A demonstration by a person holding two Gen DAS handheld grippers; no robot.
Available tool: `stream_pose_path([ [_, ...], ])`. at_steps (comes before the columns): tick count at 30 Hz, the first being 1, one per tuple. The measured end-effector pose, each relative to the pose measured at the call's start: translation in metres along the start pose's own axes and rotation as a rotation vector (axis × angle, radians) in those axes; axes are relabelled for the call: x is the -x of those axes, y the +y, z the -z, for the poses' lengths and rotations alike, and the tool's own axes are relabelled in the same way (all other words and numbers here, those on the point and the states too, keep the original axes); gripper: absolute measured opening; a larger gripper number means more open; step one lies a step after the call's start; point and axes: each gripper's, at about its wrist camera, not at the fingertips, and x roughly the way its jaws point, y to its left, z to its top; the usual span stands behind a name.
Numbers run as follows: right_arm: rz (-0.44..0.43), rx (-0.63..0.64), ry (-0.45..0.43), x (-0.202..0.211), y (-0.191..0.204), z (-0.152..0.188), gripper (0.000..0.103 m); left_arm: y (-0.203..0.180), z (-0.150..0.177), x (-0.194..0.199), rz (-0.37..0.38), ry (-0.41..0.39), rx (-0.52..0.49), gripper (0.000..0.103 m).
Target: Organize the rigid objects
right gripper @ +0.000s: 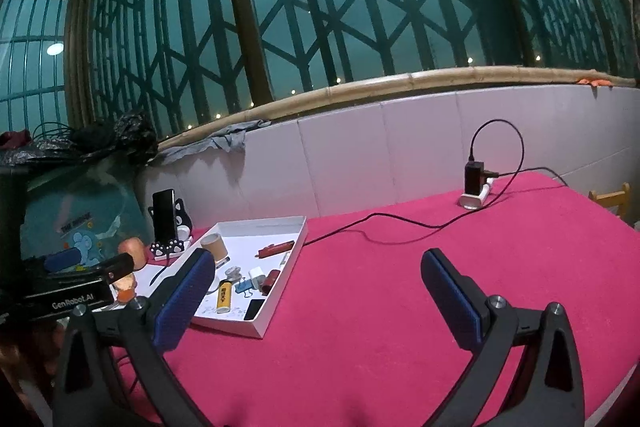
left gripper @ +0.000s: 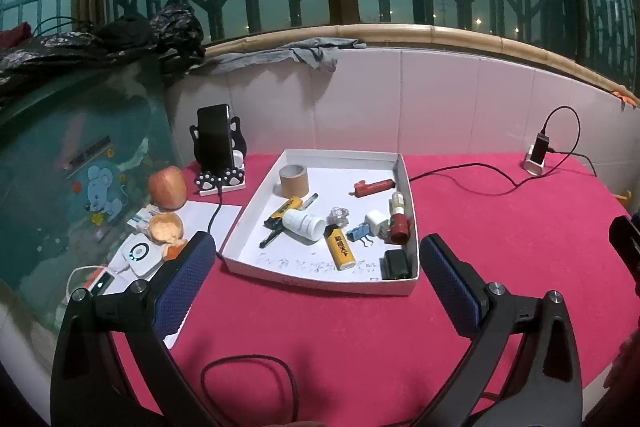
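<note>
Hovering empty over the red tabletop [left gripper: 320, 327], the left claw [left gripper: 316, 267] and right claw [right gripper: 320, 287] gape wide; approach the cluttered white tray [left gripper: 320, 277] squarely, choosing one item clear of its neighbours.

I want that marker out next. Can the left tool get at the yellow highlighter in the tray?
Probably yes. The left tool is open and empty, and the yellow highlighter lies uncovered near the white tray's low front wall.

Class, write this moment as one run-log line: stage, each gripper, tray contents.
stage: objects gathered in white tray | left gripper: open, empty | right gripper: open, empty | tray: yellow highlighter, tape roll
</note>
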Motion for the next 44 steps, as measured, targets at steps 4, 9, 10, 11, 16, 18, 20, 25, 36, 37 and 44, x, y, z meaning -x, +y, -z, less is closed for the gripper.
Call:
stream_pose_path([
  [4, 0.001, 0.014, 0.005, 0.000, 0.003, 0.004, 0.103, 0.002, 0.003, 0.002, -0.007, 0.008, 0.007, 0.103],
  [9, 0.007, 0.022, 0.008, 0.001, 0.004, 0.005, 0.103, 0.003, 0.004, 0.004, -0.010, 0.008, 0.007, 0.103],
  [10, 0.009, 0.022, 0.007, 0.002, 0.004, 0.006, 0.103, 0.003, 0.004, 0.004, -0.009, 0.008, 0.007, 0.103],
  [11, 0.010, 0.021, 0.007, 0.002, 0.004, 0.006, 0.103, 0.003, 0.004, 0.003, -0.009, 0.009, 0.008, 0.103],
  [16, 0.013, 0.019, 0.013, 0.001, 0.002, 0.006, 0.103, 0.002, 0.004, 0.004, -0.010, 0.010, 0.007, 0.103],
  [18, 0.011, 0.018, 0.016, 0.001, 0.002, 0.006, 0.103, 0.002, 0.005, 0.004, -0.008, 0.014, 0.007, 0.103],
  [20, 0.013, 0.019, 0.017, 0.001, 0.002, 0.006, 0.103, 0.002, 0.006, 0.004, -0.003, 0.019, 0.006, 0.103],
  [25, 0.013, 0.015, 0.023, 0.001, 0.001, 0.007, 0.103, 0.001, 0.007, 0.004, 0.001, 0.024, -0.003, 0.103],
  [36, 0.012, 0.003, 0.038, 0.000, -0.001, 0.008, 0.103, -0.005, 0.006, 0.005, 0.008, 0.033, -0.020, 0.103],
  [37, 0.012, 0.002, 0.039, 0.000, -0.002, 0.008, 0.103, -0.005, 0.004, 0.004, 0.010, 0.033, -0.023, 0.103],
  [44, 0.016, -0.006, 0.042, 0.001, -0.003, 0.008, 0.103, -0.008, 0.004, 0.003, 0.017, 0.034, -0.032, 0.103],
])
